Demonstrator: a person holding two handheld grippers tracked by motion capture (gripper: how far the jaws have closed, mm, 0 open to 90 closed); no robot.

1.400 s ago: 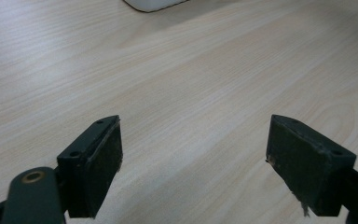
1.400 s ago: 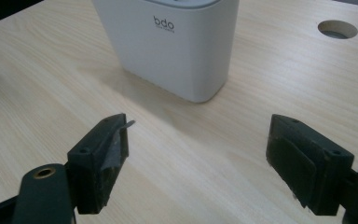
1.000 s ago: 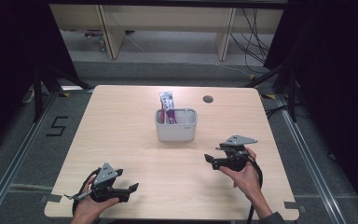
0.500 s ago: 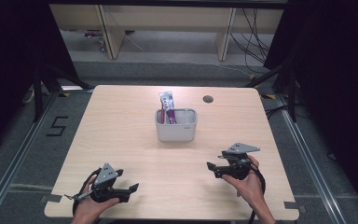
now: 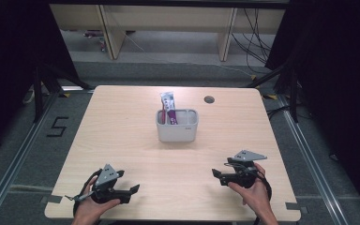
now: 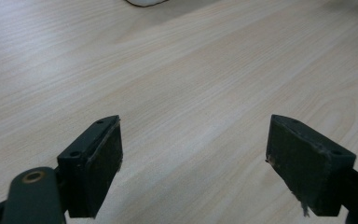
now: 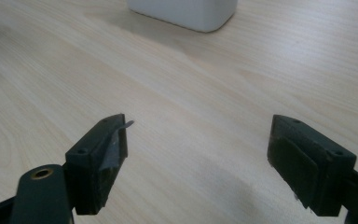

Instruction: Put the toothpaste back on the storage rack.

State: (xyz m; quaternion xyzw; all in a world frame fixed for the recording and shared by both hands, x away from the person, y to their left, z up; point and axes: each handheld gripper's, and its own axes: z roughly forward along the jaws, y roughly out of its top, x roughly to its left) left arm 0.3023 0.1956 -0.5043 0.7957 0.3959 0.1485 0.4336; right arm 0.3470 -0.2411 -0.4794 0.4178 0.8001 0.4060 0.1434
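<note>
The tube (image 5: pixel 168 106) stands in the white holder (image 5: pixel 177 125); both tools, left (image 5: pixel 130 189) and right (image 5: pixel 217 173), rest wide open and empty, so the work looks finished.

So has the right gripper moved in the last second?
Yes. The right gripper has drawn back toward the person and the table's near edge, farther from the white container, which stayed put. Its jaws are open and empty.
</note>
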